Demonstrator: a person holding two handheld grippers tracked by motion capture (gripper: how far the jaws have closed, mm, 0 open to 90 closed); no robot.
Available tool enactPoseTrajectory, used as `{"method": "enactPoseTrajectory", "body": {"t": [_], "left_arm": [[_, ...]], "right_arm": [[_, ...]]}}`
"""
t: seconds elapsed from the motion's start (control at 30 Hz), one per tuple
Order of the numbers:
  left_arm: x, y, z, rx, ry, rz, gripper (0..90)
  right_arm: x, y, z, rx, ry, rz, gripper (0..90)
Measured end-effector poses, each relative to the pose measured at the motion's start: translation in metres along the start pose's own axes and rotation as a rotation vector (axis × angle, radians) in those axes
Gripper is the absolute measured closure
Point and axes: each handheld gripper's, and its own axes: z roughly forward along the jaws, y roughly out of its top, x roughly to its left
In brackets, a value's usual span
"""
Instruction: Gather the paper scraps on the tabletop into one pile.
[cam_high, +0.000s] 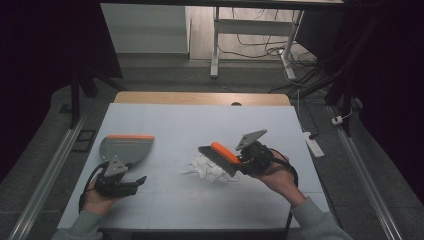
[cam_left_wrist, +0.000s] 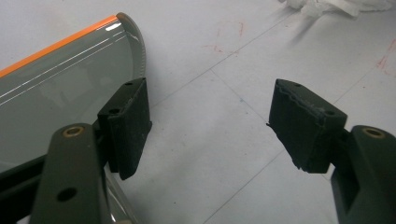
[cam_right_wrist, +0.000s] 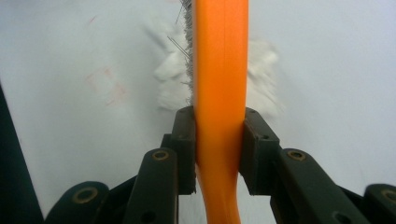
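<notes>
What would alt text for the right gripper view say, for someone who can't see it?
A hand-held gripper clamps the orange handle of a brush between its two black jaws, seen from just behind them. Past the jaws, the brush's grey bristles sit over a blurred pile of white scraps on a pale table.

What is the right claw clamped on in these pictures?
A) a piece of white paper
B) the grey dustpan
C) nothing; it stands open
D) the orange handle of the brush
D: in the right gripper view the right claw presses both pads on the orange handle of the brush, above the white scraps.
</notes>
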Motion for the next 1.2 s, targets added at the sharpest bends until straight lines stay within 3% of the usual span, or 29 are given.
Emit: {"method": "enactPoseTrajectory", "body": {"t": [0.13,0.27,0.37,0.43,0.57,0.7,0.8,1.03,1.2], "left_arm": [[0.000,0.000,0.000,0.000,0.000,0.002,30.3],[-0.001,0.001,-0.001,-0.001,0.001,0.003,30.3],[-0.001,0.001,0.000,0.001,-0.001,0.004,30.3],[-0.001,0.001,0.000,0.002,-0.001,0.004,30.3],[-0.001,0.000,0.000,0.002,0.002,0.001,30.3],[-0.001,0.000,0.001,0.003,0.000,0.004,30.3],[-0.001,0.000,0.000,0.003,0.002,0.003,30.3],[-0.001,0.000,0.001,0.004,0.001,0.003,30.3],[-0.002,0.001,0.001,0.006,0.002,0.007,30.3]], "right_arm": [[-0.013,-0.020,-0.015,-0.030,-0.042,0.180,69.8],[-0.027,-0.041,-0.016,0.019,-0.100,0.327,69.8],[-0.034,-0.054,-0.004,0.064,-0.111,0.395,69.9],[-0.037,-0.058,0.004,0.071,-0.084,0.431,69.8],[-0.034,-0.051,0.016,0.039,-0.050,0.448,69.9],[-0.024,-0.037,0.030,0.021,-0.008,0.419,69.9],[-0.019,-0.024,0.036,-0.014,-0.009,0.384,69.9],[-0.020,-0.013,0.013,-0.143,-0.062,0.348,69.9],[-0.024,-0.021,0.004,-0.169,-0.070,0.356,69.8]]}}
